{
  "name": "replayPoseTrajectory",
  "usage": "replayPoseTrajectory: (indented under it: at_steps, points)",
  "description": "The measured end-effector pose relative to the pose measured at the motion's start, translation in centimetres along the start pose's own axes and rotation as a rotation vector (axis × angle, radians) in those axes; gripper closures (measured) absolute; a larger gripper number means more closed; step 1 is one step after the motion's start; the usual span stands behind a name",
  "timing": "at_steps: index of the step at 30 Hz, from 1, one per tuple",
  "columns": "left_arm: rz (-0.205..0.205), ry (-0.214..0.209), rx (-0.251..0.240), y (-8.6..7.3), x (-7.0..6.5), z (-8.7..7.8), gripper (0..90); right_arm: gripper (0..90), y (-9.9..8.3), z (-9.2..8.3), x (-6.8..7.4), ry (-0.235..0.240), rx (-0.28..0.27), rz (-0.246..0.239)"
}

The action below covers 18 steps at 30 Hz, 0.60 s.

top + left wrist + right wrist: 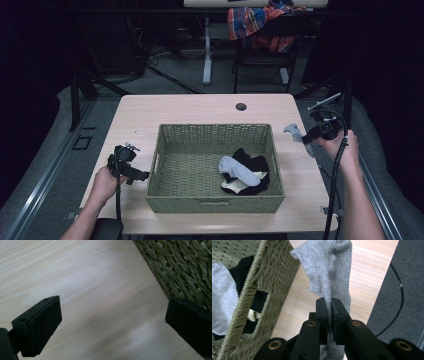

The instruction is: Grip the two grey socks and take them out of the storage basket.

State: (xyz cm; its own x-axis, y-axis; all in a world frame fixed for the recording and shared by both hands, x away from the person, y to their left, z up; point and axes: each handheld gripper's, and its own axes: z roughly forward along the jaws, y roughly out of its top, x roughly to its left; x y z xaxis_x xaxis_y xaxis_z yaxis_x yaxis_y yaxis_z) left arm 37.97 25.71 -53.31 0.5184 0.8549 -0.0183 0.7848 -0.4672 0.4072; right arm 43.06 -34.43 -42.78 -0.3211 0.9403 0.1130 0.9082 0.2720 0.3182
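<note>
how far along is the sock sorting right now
Done: a grey sock and dark ones lie in the wicker basket. In hand: the right gripper is shut on another grey sock beside the basket. Left: dropping it in. The left gripper is open over the table.

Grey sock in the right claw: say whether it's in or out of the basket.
Out: the grey sock hangs from the right claw beside the basket, over bare table.
</note>
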Motion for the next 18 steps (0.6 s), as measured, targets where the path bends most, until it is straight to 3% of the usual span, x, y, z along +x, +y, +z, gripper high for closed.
replayPoseTrajectory:
  at_steps: [6, 17, 18]
  points:
    - [0.001, 0.001, 0.0, 0.0, 0.0, 0.0, 0.9, 85.8, 0.1, 1.6, 0.1, -0.024, 0.035, 0.005]
    - [0.001, 0.001, 0.0, 0.0, 0.0, 0.0, 0.9, 85.8, 0.0, 3.6, -0.1, -0.011, 0.066, 0.021]
    - [0.001, 0.001, 0.0, 0.0, 0.0, 0.0, 0.9, 85.8, 0.1, 3.6, -0.2, -0.004, 0.093, 0.004]
